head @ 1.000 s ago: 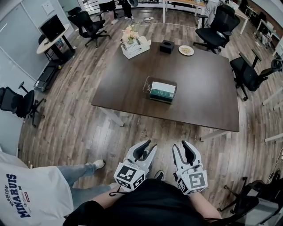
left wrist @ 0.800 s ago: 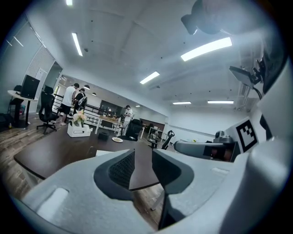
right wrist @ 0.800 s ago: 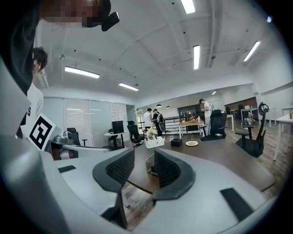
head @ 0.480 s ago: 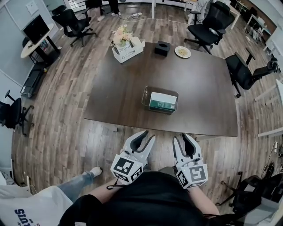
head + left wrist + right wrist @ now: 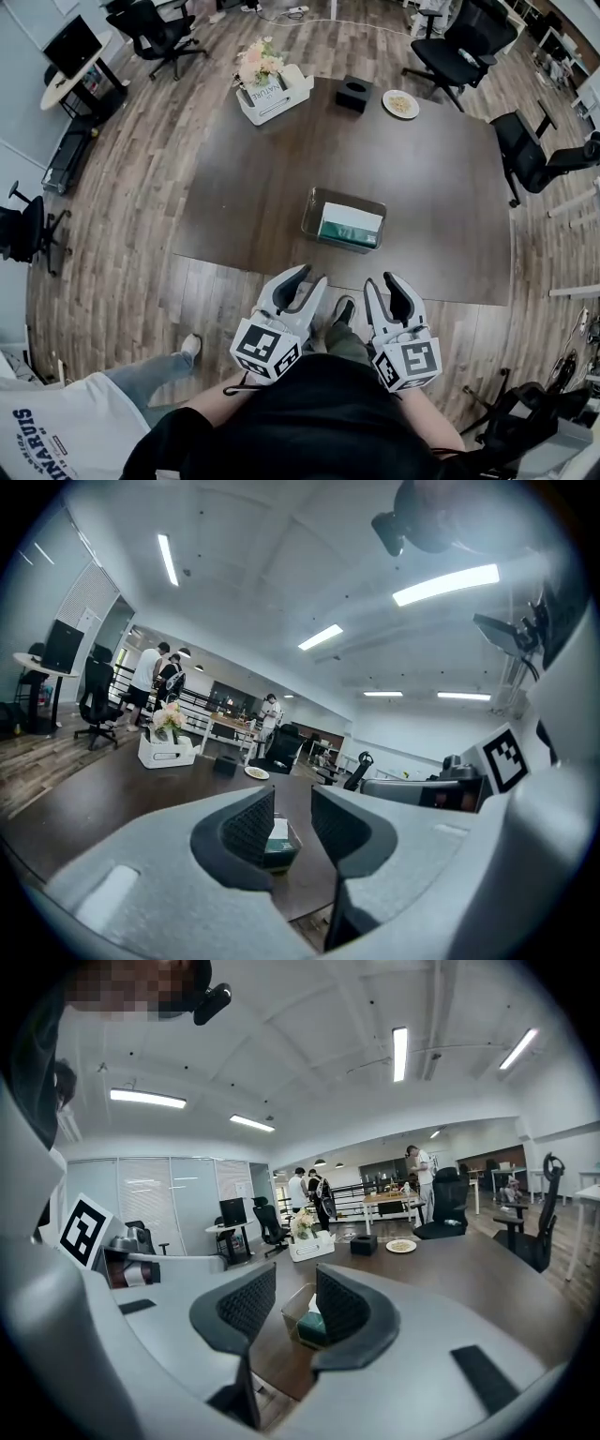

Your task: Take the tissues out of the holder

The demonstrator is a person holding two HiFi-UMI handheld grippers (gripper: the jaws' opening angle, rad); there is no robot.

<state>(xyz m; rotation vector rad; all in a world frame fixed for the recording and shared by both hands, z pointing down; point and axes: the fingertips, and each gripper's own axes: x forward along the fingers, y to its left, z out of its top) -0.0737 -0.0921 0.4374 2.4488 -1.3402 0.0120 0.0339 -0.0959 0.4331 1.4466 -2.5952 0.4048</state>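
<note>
1. A dark brown rectangular worktop (image 5: 262,178) is seen from above, standing on a wood-plank floor (image 5: 122,244).
2. The clear, box-shaped plastic holder (image 5: 310,210) is found on the worktop, close to its near edge and about midway along it. It stands upright, with nothing touching it.
3. The pack of tissues (image 5: 351,225), white on top and green along its side, is lying inside the holder.
4. The grey-white left gripper (image 5: 303,279), topped by its marker cube, is held low in front of the person's body. It is over the floor, just short of the worktop's near edge.
5. Its jaws are spread and nothing is pinched. In the left gripper view the holder is framed in the gap between the ribbed pads, but well beyond them.
6. The matching right gripper (image 5: 385,281) is held just beside the left one, the two not touching.
7. Its jaws are likewise parted and empty. In the right gripper view the holder and the green pack are seen through the gap, well apart from the pads.
8. Both grippers are pointed towards the holder.
9. At the far end of the worktop three things are lined up: a white crate with pale pink flowers (image 5: 272,92), a black cube-shaped box (image 5: 353,95) and a small round plate (image 5: 400,103).
10. Black office chairs (image 5: 459,42) are scattered around the worktop.
11. A second person in a white T-shirt and jeans (image 5: 66,433) is caught at the lower left of the head view.
</note>
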